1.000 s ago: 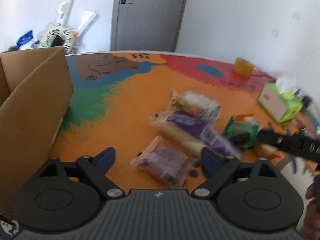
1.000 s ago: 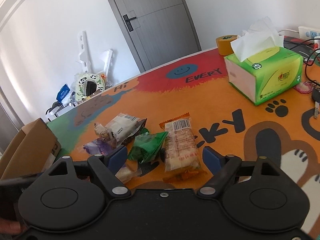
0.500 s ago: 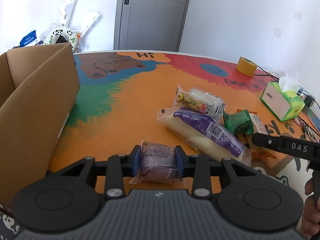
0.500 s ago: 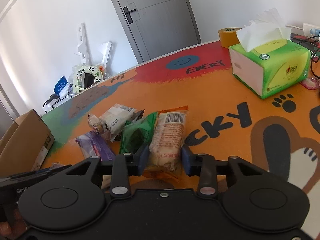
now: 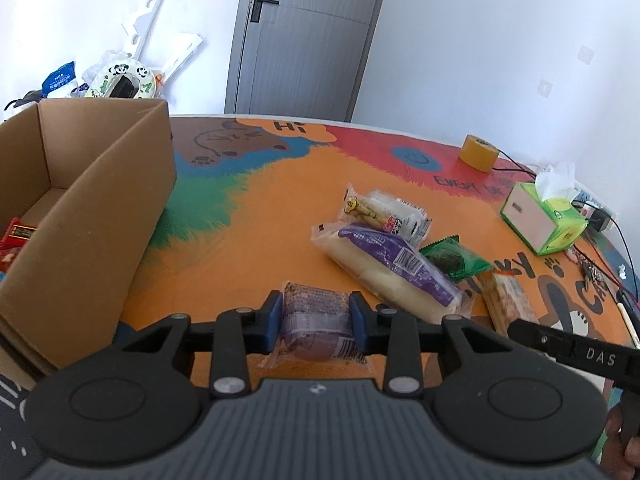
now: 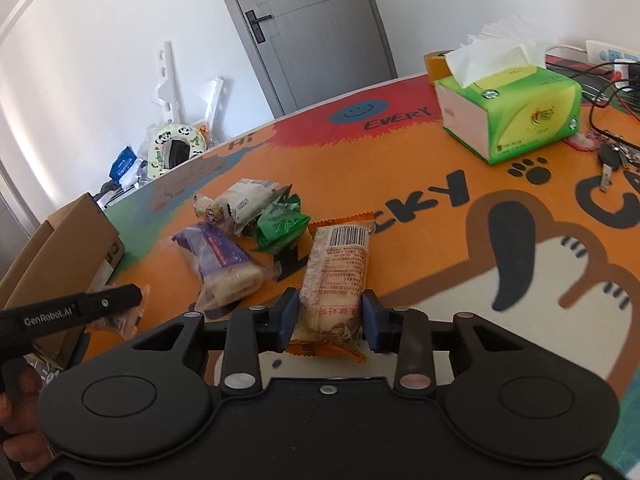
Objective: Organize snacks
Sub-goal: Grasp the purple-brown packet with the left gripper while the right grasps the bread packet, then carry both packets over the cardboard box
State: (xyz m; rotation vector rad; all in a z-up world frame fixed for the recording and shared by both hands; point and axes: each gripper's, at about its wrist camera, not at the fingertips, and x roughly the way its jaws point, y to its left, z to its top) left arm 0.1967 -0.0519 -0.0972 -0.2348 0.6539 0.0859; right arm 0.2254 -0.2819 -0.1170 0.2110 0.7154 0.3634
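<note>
My left gripper (image 5: 316, 322) is shut on a small purple-brown snack pack (image 5: 314, 320) held just above the orange tabletop. My right gripper (image 6: 330, 318) is shut on a long orange-edged cracker pack (image 6: 338, 276). On the table lie a long purple-labelled bread pack (image 5: 384, 270), a white biscuit-stick pack (image 5: 384, 212) and a green packet (image 5: 456, 258). The same bread pack (image 6: 218, 264), white pack (image 6: 244, 204) and green packet (image 6: 282, 224) show in the right wrist view. An open cardboard box (image 5: 92, 208) stands at the left with a red packet (image 5: 16, 236) inside.
A green tissue box (image 6: 508, 116) and a roll of yellow tape (image 5: 478, 153) stand at the far right of the table (image 5: 248, 240). Keys (image 6: 612, 158) and cables (image 6: 600, 92) lie beyond the tissue box. A grey door (image 5: 304, 36) is behind.
Both grippers went from open to shut. The left closed on the purple-brown pack and lifted it slightly; the right closed on the cracker pack.
</note>
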